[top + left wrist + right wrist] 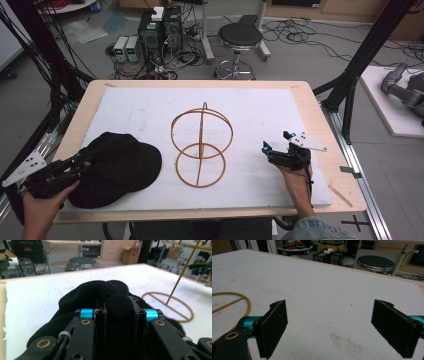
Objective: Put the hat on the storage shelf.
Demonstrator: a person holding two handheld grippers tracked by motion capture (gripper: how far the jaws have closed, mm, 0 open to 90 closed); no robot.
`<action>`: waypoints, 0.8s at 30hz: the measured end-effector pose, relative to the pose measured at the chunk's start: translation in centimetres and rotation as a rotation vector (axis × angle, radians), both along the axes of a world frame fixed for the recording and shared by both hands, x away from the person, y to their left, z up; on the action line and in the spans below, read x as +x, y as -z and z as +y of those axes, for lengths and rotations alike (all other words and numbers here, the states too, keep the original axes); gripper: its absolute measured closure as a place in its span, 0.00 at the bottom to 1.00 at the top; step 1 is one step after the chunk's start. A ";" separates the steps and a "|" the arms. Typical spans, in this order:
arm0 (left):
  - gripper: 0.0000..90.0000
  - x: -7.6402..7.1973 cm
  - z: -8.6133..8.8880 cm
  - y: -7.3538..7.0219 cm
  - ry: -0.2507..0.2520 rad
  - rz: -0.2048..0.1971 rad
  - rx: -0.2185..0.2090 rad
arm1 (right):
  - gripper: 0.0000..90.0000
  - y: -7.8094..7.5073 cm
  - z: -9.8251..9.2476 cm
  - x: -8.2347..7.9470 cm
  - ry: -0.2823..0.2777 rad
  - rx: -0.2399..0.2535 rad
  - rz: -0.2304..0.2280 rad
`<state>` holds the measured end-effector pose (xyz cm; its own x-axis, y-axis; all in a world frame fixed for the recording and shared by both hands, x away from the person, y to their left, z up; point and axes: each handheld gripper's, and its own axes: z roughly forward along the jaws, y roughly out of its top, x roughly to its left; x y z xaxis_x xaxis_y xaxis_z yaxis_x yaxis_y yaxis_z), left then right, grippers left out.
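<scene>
Cluttered lab floor beyond, white-covered tabletop [250,107] in front of me. My left gripper [85,164] has its fingers [100,315] pinching a fold of the black cap [117,167], which lies at the near left, brim towards the wire hat stand [201,145]. The stand sits just right of the cap, upright, mid-table. My right gripper [276,141] rests well apart beyond it, fingers [274,325] spread, holding nothing.

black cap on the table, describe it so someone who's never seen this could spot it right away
On the white sheet covering the wooden table, look to the near left corner. The black cap lies there as a soft dark mound, its edge pinched in the left gripper. Its neighbour, the wire stand, is thin golden hoops; the cap is solid black fabric.
</scene>
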<state>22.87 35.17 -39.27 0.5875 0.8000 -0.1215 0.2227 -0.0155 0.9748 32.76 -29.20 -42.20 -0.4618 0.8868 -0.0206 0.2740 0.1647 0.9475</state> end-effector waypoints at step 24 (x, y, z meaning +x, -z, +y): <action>0.80 -0.8 -0.2 -4.3 0.036 -0.128 -0.137 | 0.15 0.1 -0.3 -0.1 0.002 0.007 0.013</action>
<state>22.05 34.95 -35.00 0.6329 0.7594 -0.1505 0.0984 0.1139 0.9886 32.62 -29.53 -42.26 -0.4600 0.8879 -0.0083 0.2865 0.1573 0.9451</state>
